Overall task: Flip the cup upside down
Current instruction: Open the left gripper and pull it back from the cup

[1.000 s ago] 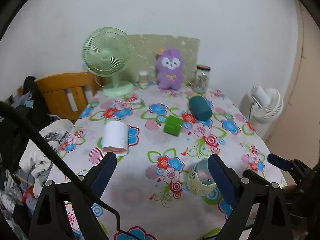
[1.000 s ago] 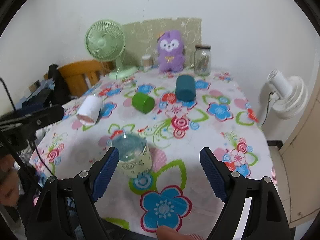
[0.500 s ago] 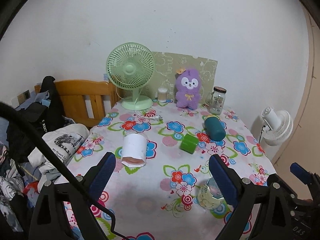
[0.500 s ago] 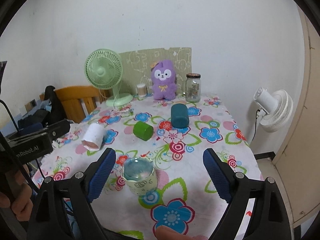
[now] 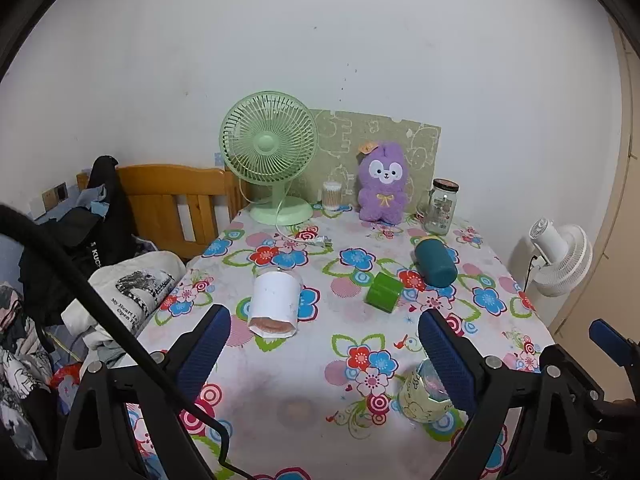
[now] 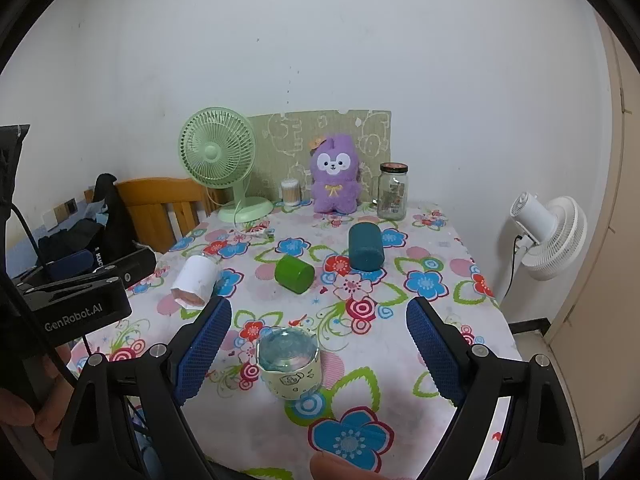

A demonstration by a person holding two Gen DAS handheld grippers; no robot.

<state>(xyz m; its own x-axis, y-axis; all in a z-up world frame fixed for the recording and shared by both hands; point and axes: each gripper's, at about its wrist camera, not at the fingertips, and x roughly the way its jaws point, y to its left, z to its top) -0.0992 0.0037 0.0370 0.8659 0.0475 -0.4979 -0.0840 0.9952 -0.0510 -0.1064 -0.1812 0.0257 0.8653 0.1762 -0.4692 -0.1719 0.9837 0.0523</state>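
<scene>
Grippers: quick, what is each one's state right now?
Left gripper: open, holding nothing.
Right gripper: open, holding nothing; the glass cup stands free on the table between its fingers.

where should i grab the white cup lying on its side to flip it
Grip the white cup lying on its side across its round wall, mid-length, coming from above. Its pink-lined mouth faces the near edge of the floral-clothed table, so a sidewall pinch probably lets the open left gripper swing it mouth-down.

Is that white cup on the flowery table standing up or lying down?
Lying down: the white cup rests on its side, its pinkish open mouth facing the camera.
</scene>
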